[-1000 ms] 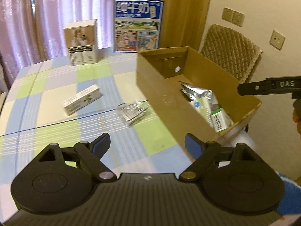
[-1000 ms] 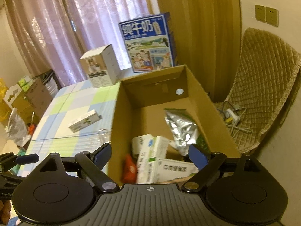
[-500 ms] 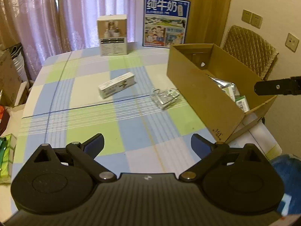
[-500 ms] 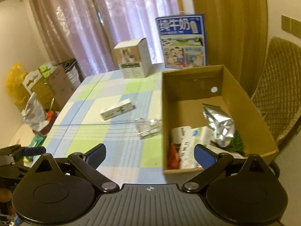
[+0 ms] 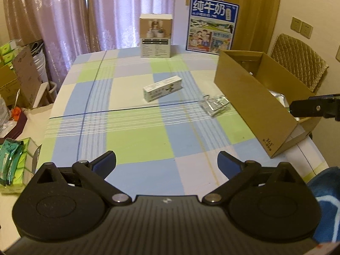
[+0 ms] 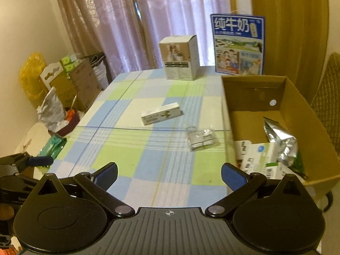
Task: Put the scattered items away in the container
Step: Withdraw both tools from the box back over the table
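While both grippers hang over the near edge of the checked table [image 5: 136, 140], nothing sits between their fingers.
Left gripper [image 5: 166, 162] opening, right gripper [image 6: 169, 173] spread wide; white carton [image 6: 162, 113] and clear packet [image 6: 200, 138] lie beside the cardboard box [image 6: 297, 97].

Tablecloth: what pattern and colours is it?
The tablecloth is a check of pale blue, light green and cream with thin stripes; clearest in the left wrist view.
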Demonstrator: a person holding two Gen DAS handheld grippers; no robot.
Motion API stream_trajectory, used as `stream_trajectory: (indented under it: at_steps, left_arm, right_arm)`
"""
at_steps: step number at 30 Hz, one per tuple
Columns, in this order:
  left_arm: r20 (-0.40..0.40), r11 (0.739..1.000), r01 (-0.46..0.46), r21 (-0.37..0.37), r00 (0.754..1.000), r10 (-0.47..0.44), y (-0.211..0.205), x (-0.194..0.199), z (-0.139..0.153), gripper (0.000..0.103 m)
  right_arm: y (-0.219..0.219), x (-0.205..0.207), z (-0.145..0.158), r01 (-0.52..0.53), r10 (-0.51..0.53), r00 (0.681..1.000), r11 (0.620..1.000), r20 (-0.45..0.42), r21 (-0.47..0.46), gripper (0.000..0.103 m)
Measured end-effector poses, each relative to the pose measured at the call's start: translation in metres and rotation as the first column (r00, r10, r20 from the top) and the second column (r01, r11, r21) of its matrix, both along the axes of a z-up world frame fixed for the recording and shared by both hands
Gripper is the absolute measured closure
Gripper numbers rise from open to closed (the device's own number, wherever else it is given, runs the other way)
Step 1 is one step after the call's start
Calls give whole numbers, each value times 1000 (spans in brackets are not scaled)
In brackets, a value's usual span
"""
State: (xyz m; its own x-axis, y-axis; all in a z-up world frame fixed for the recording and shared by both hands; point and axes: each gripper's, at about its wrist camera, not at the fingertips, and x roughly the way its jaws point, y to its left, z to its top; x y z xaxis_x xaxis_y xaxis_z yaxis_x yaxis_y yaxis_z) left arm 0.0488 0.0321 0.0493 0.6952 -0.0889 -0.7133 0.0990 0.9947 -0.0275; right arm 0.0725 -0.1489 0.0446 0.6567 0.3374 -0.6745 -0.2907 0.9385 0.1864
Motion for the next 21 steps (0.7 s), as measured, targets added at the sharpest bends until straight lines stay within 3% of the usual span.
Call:
stream_trajectory:
  at_steps: [10, 21]
  left_arm:
    - [-8, 1000, -30, 9, 1000, 30, 31, 13, -12, 3]
    - [0, 999, -30, 22, 1000, 30, 46, 58, -30, 3]
  right_arm:
    - [35, 31, -32, 8, -8, 1000, 1000, -3, -29, 2]
    - [55, 89, -93, 85, -72, 993, 985, 92, -151, 2]
